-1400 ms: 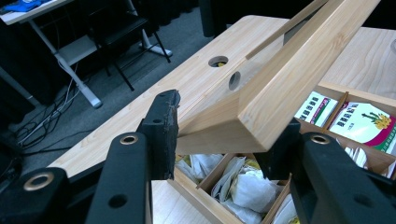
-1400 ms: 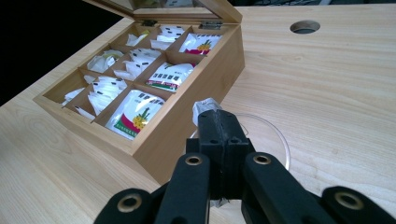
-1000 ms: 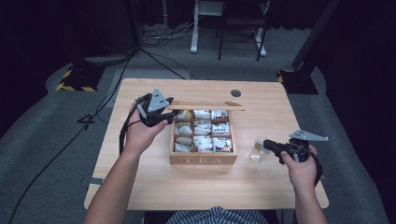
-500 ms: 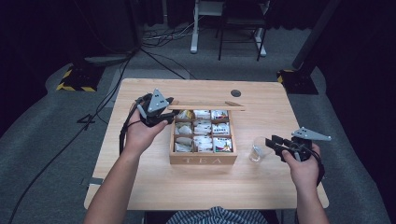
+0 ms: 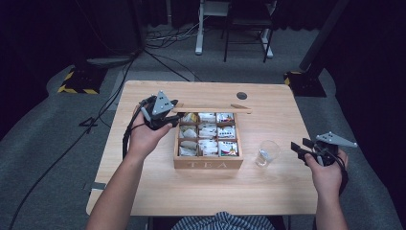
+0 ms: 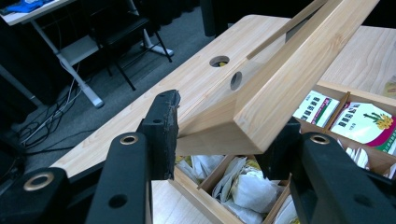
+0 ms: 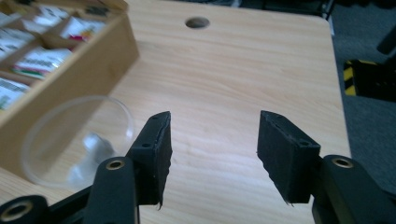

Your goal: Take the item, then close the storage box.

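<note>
A: What can you read from where you sit?

B: The front wall of the wooden tea box (image 5: 208, 164) carries the word "TEA" in plain capitals. The packets (image 5: 228, 147) in its compartments have print in red and green, with a yellow flower on one in the left gripper view, but you cannot read the lettering at this size.

A: And your left gripper?

B: Your left gripper (image 5: 173, 118) is clamped on the corner of the box's hinged lid (image 6: 275, 91), a pad on each side of the wood, holding it raised over the back row.

A: Your right one?

B: Your right gripper (image 5: 298, 147) sits near the table's right edge. Its jaws have just been opening and stand apart with nothing between them. The clear glass cup (image 5: 266, 153) stands upright on the table, just right of the box and a little apart from those jaws.

A: The surface and the room?

B: You are working on a pale wood-grain table (image 5: 143, 172) with a round cable hole (image 5: 242, 95) near its far edge. Grey carpet lies below, with black cables (image 5: 158, 57) across it, yellow-and-black striped bases (image 5: 76, 84) at both sides, and a white desk frame (image 5: 210, 28) in the dark behind.
</note>
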Tool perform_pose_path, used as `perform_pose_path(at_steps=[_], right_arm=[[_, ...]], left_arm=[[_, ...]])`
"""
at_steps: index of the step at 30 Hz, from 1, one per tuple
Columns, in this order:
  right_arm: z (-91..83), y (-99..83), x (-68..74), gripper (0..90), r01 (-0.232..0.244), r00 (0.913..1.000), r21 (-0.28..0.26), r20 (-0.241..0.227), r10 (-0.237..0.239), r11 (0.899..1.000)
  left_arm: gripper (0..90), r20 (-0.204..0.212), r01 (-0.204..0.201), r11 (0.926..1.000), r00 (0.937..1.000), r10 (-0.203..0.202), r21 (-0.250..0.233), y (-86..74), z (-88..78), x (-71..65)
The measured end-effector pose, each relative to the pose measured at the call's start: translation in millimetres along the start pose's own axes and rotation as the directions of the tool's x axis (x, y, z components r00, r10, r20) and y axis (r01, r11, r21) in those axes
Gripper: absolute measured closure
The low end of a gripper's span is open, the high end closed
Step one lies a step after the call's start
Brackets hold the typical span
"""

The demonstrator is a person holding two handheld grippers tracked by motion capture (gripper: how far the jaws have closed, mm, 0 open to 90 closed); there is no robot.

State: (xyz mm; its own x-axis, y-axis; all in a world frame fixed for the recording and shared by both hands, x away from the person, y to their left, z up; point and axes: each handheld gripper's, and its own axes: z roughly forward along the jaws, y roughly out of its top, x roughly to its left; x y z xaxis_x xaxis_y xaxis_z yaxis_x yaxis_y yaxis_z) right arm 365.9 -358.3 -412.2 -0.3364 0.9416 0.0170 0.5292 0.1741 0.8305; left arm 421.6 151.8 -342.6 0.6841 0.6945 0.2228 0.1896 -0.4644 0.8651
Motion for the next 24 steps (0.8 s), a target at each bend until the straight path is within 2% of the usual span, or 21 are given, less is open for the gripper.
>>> perform_pose_path(at_steps=[2,6,12,24], right_arm=[[1.9,-5.6,-5.3,45.3,-0.018,0.9998,0.018,0.006,0.018,1.000],[6.3,-12.9,-11.6,45.0,-0.024,0.9995,0.045,0.020,0.023,0.999],[19.9,-24.6,-13.3,42.4,0.012,0.9996,0.089,0.024,-0.014,0.996],[42.4,-40.0,-16.4,38.1,0.013,0.9998,0.131,0.015,-0.015,0.991]], left_arm=[[55.5,0.001,-0.002,1.0000,1.0000,0.002,-0.001,-0.3,0.0,-0.1],[55.5,0.003,-0.002,1.0000,1.0000,0.002,-0.002,-0.2,0.1,0.3],[55.6,0.003,-0.007,1.0000,1.0000,0.007,0.000,0.1,0.1,-0.3],[55.2,0.016,-0.021,0.9997,0.9996,0.021,0.011,-1.0,-0.3,-0.8]])
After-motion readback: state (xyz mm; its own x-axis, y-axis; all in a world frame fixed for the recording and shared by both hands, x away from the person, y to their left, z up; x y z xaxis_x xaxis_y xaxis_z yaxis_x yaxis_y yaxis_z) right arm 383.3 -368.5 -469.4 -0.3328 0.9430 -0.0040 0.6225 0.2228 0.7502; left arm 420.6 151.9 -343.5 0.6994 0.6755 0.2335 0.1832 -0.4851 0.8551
